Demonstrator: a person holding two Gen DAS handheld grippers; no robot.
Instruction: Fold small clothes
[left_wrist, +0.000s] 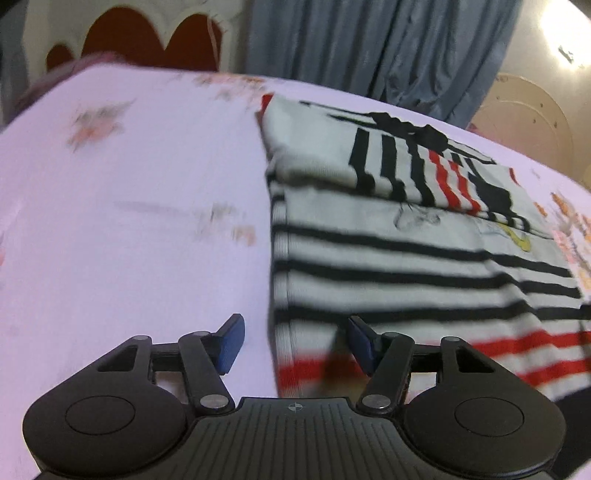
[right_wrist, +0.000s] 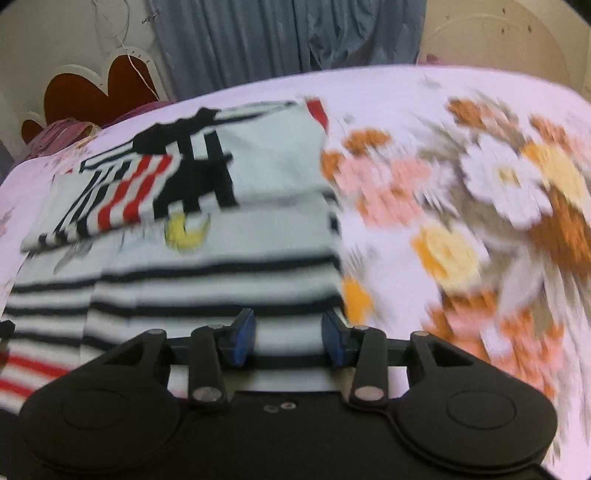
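While our left gripper (left_wrist: 293, 343) and right gripper (right_wrist: 288, 338) hang with jaws apart, grasping nothing, low in each frame, the striped garment (left_wrist: 406, 258) lies mid-frame, seemingly partly folded through the blur, on the floral bedsheet (right_wrist: 461, 206); grey curtains (left_wrist: 369, 44) fill the top.

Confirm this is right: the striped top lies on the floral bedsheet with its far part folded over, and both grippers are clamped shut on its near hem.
Not quite. Both wrist views show the jaws apart: the left gripper and the right gripper are open, holding nothing. The rest stands: the striped top lies on the floral bedsheet with its far part folded over.
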